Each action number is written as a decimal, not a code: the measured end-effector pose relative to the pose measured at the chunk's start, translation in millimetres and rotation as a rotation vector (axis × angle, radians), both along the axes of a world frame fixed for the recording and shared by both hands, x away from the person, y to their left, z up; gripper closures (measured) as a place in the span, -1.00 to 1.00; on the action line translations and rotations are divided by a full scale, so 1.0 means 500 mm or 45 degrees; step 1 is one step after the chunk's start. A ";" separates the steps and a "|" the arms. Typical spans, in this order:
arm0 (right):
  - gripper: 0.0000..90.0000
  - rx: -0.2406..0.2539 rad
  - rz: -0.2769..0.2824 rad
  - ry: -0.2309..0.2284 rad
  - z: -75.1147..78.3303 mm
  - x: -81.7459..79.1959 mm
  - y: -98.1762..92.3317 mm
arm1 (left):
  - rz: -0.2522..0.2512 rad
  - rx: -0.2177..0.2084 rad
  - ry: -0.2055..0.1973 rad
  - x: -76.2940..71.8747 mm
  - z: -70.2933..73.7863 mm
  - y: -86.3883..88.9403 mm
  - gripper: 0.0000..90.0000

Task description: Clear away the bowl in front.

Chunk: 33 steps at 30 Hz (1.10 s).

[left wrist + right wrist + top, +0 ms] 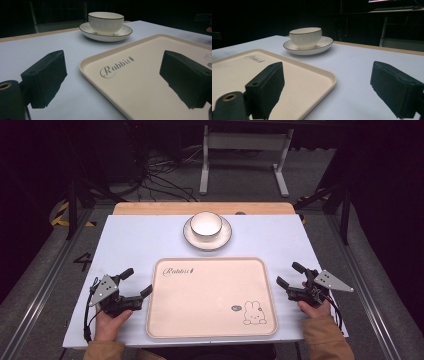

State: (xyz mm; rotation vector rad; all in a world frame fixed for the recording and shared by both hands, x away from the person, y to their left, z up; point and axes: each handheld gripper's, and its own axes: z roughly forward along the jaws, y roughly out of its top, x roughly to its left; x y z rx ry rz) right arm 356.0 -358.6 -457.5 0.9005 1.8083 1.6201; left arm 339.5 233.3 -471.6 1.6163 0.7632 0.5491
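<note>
So the setup is a pale blue tabletop (150, 240) with a big cream-coloured rectangular plastic tray (212, 297) sitting near the person's edge. It's got a cursive word printed in its far-left corner and a little cartoon rabbit drawing (254, 313) toward the near-right corner. Nothing is lying on the tray.

Just beyond the tray's far edge, roughly centred, there's a white ribbed ceramic bowl with a thin dark rim (206, 223), standing upright on a matching white saucer with the same dark edge line (224, 239). Bowl and saucer are apart from the tray, with a strip of bare table between.

The left gripper (136, 282) is held low just off the tray's left edge, jaws spread wide and holding nothing. In the left gripper view one jaw sits over the table and the other over the tray, with the tray's corner between them. The person's left hand (111, 316) wraps the handle from below.

The right gripper (291, 274) mirrors that just off the tray's right edge, also wide open and empty. In the right gripper view one jaw hangs over the tray, the other over the bare table. The right hand (314, 307) grips it, with a tan sleeve (325, 337) behind.
</note>
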 end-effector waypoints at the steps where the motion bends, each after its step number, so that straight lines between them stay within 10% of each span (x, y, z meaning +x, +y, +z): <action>1: -0.72 0.000 0.000 0.001 0.000 0.000 0.000 | -0.002 -0.001 -0.002 0.000 0.000 0.001 -0.83; 23: -0.72 0.005 0.000 0.006 0.000 0.002 -0.001 | 0.004 -0.083 0.067 0.008 0.003 0.012 -0.83; 33: -0.72 0.005 -0.001 0.008 0.000 0.002 -0.001 | -0.034 -0.045 0.033 0.000 0.068 0.004 -0.82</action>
